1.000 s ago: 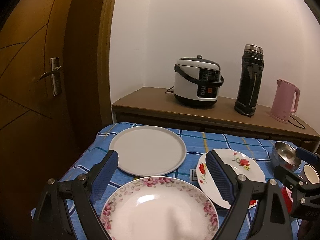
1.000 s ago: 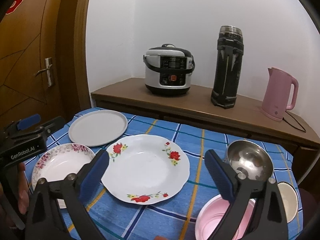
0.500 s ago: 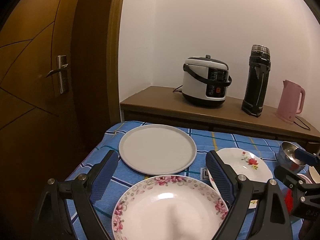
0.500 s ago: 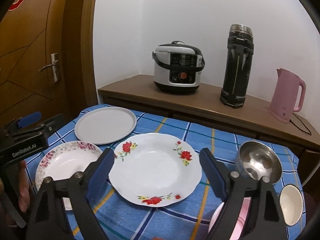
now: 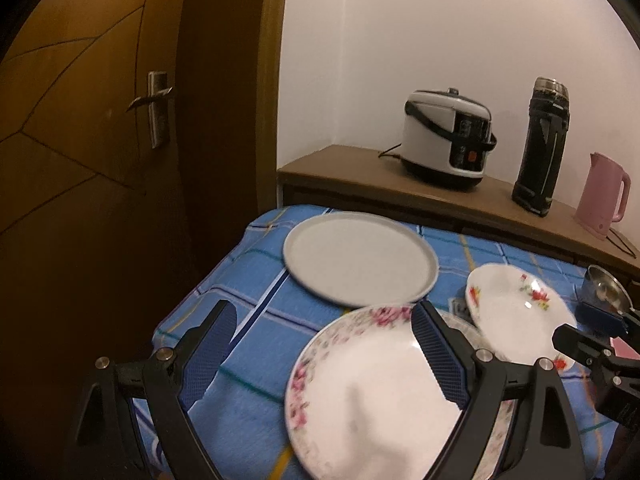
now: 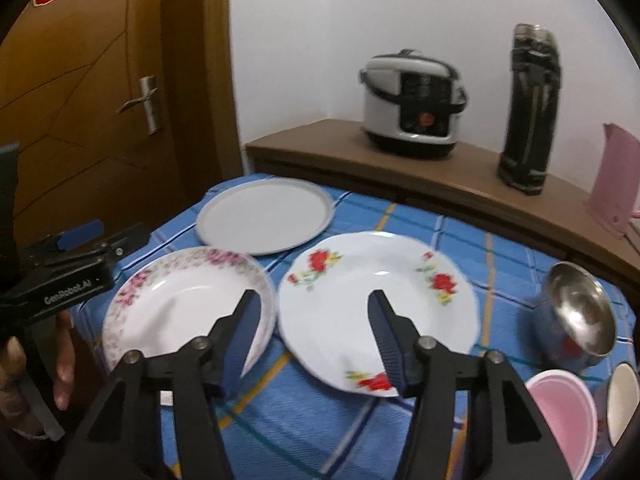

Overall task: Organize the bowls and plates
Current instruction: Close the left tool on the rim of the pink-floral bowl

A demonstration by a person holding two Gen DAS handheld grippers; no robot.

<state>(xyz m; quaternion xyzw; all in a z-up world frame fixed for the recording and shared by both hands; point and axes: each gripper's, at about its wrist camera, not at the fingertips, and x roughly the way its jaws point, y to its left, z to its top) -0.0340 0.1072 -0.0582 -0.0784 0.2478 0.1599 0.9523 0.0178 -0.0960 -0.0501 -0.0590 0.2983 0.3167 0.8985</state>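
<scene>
On the blue checked tablecloth lie a plain grey plate at the back, a pink-flowered plate at the front left and a red-flowered plate beside it. A steel bowl, a pink bowl and a white bowl sit at the right. My left gripper is open and empty over the pink-flowered plate's left edge. My right gripper is open and empty, straddling the gap between the two flowered plates.
A wooden sideboard behind the table holds a rice cooker, a black flask and a pink kettle. A wooden door stands at the left. The table's left edge drops off near the door.
Both grippers have swung left. My right gripper's jaws have narrowed and now sit over the flowered plates. My left gripper has shifted toward the table's left edge.
</scene>
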